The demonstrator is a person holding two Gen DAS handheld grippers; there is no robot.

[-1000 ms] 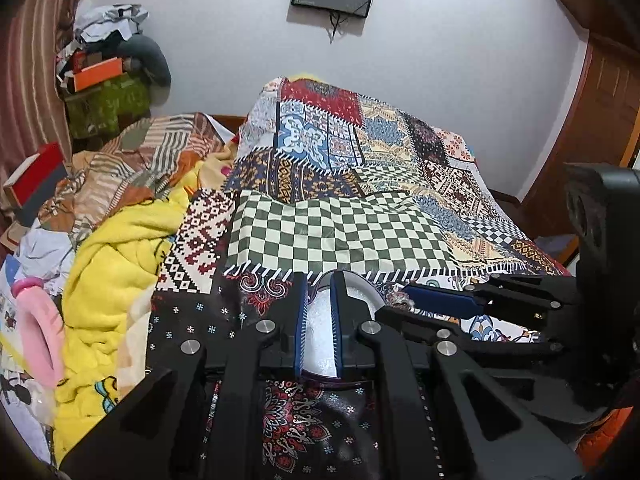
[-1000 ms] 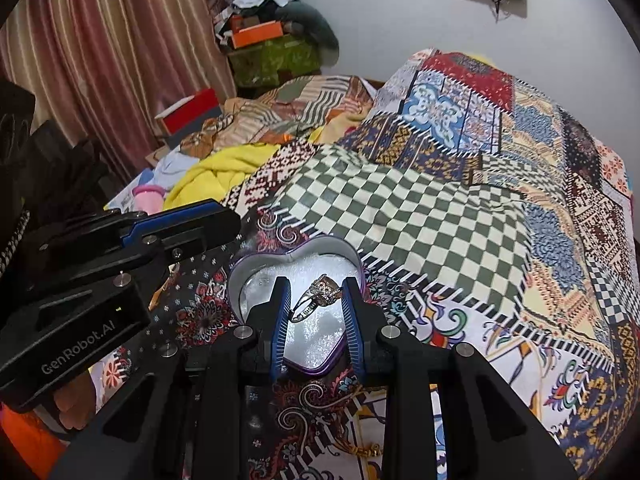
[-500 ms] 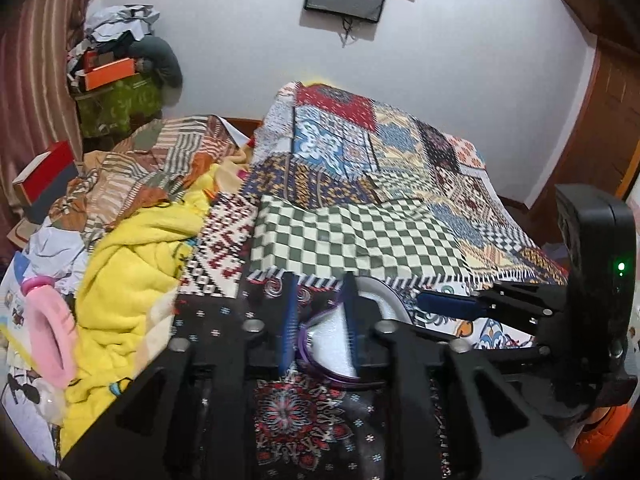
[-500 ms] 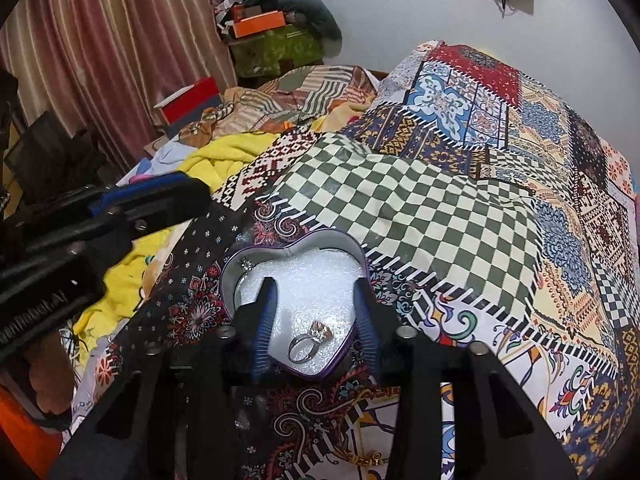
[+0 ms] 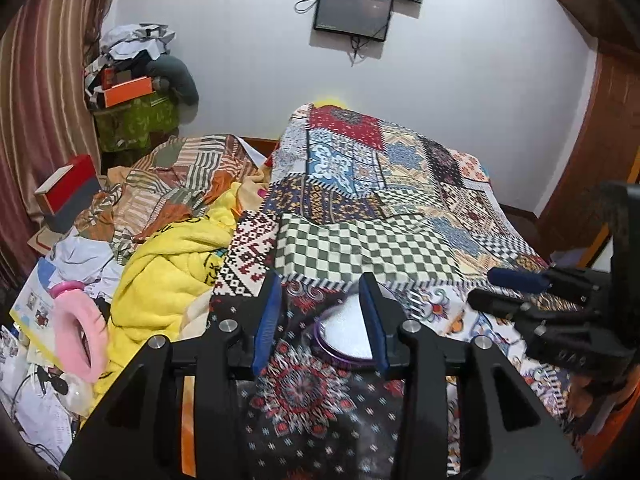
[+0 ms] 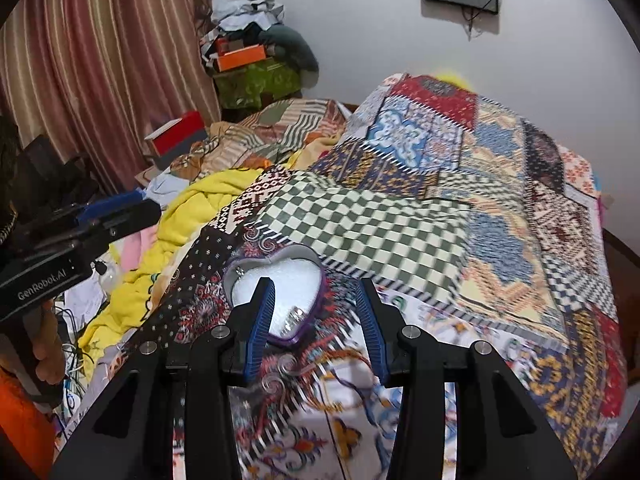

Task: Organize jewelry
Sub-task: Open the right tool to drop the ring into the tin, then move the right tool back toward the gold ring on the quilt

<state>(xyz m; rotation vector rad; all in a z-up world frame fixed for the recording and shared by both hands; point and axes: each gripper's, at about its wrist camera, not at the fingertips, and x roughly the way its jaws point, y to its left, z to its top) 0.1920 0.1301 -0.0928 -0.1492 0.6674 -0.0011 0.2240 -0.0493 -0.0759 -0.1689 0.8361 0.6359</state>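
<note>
Now both grippers, left point(image 5: 320, 316) and right point(image 6: 316, 316), wide-jawed above the heart-shaped box point(image 6: 276, 276).

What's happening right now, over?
Both grippers, left and right, open, empty. Silver ring lies in heart-shaped purple tin on patchwork bedspread. Nothing blocking.

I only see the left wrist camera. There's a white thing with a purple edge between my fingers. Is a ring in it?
Observer: Yes. The right wrist view shows a ring lying on the white lining, near the pointed end of the tin.
Operator: What shape is the tin?
Observer: A heart. Both of its rounded lobes show in that view.
Operator: Is the other gripper holding anything?
Observer: No. The right gripper is open, its fingers spread wide and gripping nothing.
</note>
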